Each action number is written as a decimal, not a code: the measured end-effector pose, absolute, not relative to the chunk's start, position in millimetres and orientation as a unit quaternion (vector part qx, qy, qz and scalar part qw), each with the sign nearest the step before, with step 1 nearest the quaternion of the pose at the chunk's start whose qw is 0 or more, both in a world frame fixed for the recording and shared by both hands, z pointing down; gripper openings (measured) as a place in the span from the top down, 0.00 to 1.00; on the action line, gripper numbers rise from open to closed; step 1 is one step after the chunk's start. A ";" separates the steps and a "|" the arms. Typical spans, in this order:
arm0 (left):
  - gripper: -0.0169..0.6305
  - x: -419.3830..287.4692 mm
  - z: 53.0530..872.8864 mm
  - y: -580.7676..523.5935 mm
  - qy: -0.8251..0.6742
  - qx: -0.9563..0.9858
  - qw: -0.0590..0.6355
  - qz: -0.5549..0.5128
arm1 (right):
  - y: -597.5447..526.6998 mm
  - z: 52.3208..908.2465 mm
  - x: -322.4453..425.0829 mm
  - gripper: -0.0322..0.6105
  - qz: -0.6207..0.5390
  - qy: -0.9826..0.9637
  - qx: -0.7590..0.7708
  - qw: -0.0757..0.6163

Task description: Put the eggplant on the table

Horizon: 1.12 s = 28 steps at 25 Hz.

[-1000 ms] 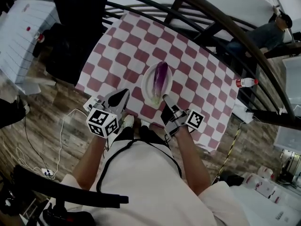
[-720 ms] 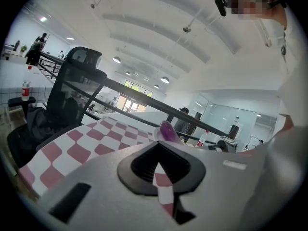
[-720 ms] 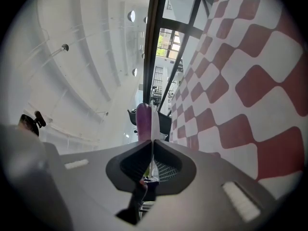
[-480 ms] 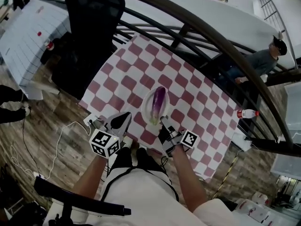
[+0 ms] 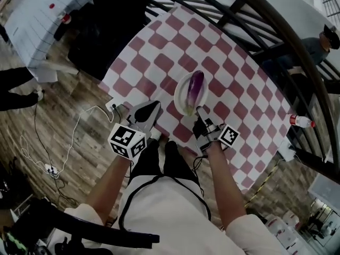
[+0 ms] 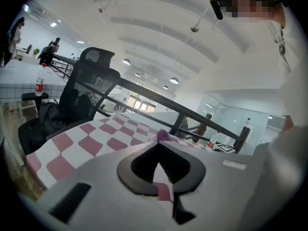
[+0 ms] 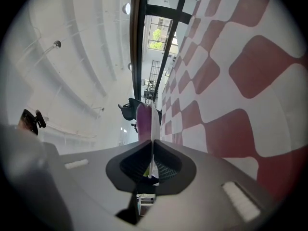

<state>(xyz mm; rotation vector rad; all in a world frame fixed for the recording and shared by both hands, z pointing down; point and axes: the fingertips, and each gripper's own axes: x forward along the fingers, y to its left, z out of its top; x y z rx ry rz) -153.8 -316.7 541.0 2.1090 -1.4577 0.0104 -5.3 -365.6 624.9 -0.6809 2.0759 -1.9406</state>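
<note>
A purple eggplant (image 5: pixel 196 87) lies on a small white plate (image 5: pixel 182 92) near the front edge of the red-and-white checked table (image 5: pixel 159 52). My right gripper (image 5: pixel 200 111) is shut on the plate's near rim. In the right gripper view the thin white rim (image 7: pixel 153 129) runs between the shut jaws, with the eggplant (image 7: pixel 143 121) just beyond it. My left gripper (image 5: pixel 153 107) is shut and holds nothing, at the table's front edge to the left of the plate. In the left gripper view only the eggplant's tip (image 6: pixel 162 135) shows above the jaws.
A black office chair (image 5: pixel 114 15) stands at the table's far left corner. A dark curved railing (image 5: pixel 265 25) crosses behind the table. A water bottle (image 5: pixel 300 121) lies at the right. Cables and a power strip (image 5: pixel 114 106) lie on the wooden floor. A person (image 5: pixel 313 49) is at the far right.
The head view has shifted, so the table sits further right. Both grippers keep their places relative to the plate, the right one still at its near rim.
</note>
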 end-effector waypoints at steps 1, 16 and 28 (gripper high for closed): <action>0.97 -155.7 546.4 -317.0 -0.547 0.787 0.286 0.006 | -366.4 629.7 -7.3 0.91 -0.661 0.706 -0.231 0.108; 0.97 -156.8 584.8 -324.3 -0.552 0.782 0.290 0.012 | -378.9 668.1 -10.9 0.91 -0.660 0.706 -0.236 0.099; 0.97 -153.7 602.2 -323.9 -0.556 0.775 0.298 0.014 | -384.7 694.6 -10.4 0.91 -0.670 0.694 -0.250 0.083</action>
